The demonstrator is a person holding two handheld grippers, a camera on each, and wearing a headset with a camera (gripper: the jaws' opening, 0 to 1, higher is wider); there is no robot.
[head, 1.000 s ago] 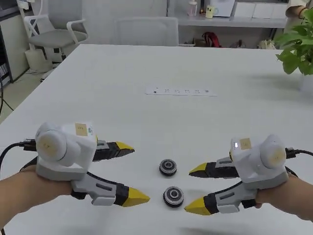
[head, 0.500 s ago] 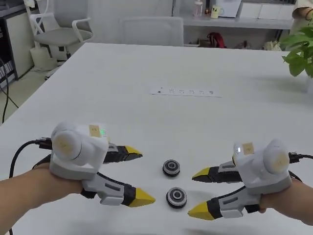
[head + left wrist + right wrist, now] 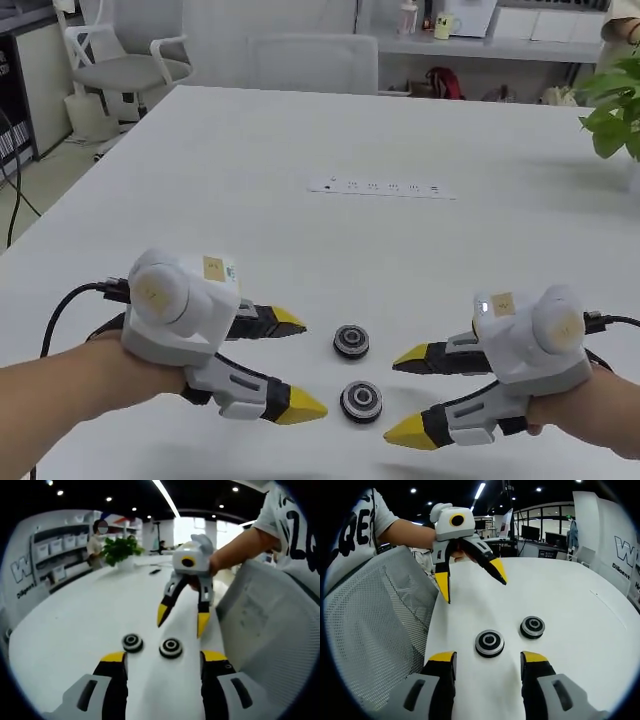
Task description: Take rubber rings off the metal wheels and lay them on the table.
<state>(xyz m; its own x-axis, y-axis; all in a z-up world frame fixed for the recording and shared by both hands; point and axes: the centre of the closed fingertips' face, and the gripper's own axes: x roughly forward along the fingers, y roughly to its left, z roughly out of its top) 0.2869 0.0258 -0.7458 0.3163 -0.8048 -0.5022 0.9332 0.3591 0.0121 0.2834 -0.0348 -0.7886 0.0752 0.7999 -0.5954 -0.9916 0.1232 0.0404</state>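
Edging nearer the two metal wheels than a second ago, the left gripper (image 3: 305, 365) is hovering just beside them, its fingers (image 3: 300, 407) spread apart. Opposite, the right gripper (image 3: 400, 395) is holding its own fingers equally wide. The near wheel (image 3: 361, 401) and far wheel (image 3: 351, 341) are lying flat on the tabletop (image 3: 300, 150) between the grippers, touching neither, dark rubber rings on. The head view is showing a power strip (image 3: 382, 187) farther back, while the right gripper view is showing a mesh chair back (image 3: 375, 630).
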